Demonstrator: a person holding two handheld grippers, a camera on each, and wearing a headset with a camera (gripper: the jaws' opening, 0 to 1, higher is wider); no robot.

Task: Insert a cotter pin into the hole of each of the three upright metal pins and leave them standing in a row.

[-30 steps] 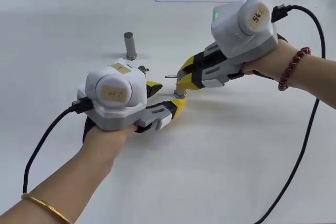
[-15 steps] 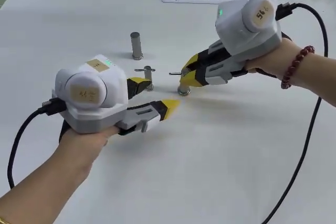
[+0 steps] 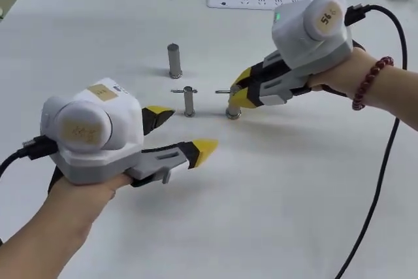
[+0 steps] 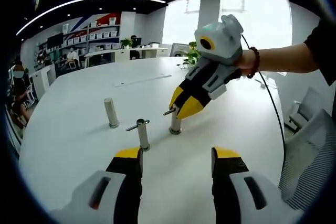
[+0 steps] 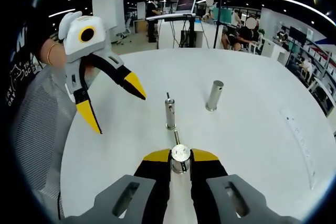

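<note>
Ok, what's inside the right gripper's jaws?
An upright metal pin, with a cotter pin poking out sideways. The jaws cover its hole, so seating is hidden.

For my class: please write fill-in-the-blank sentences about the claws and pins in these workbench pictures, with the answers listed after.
The left claw is ___, holding nothing. The right claw is ___ on the right-hand pin. The middle pin carries a cotter pin; the far pin carries ___.
Missing words: open; shut; none.

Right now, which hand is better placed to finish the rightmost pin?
Likely right: the right gripper has its jaws around the rightmost pin, its cotter pin poking out; the left gripper is open, apart.
</note>
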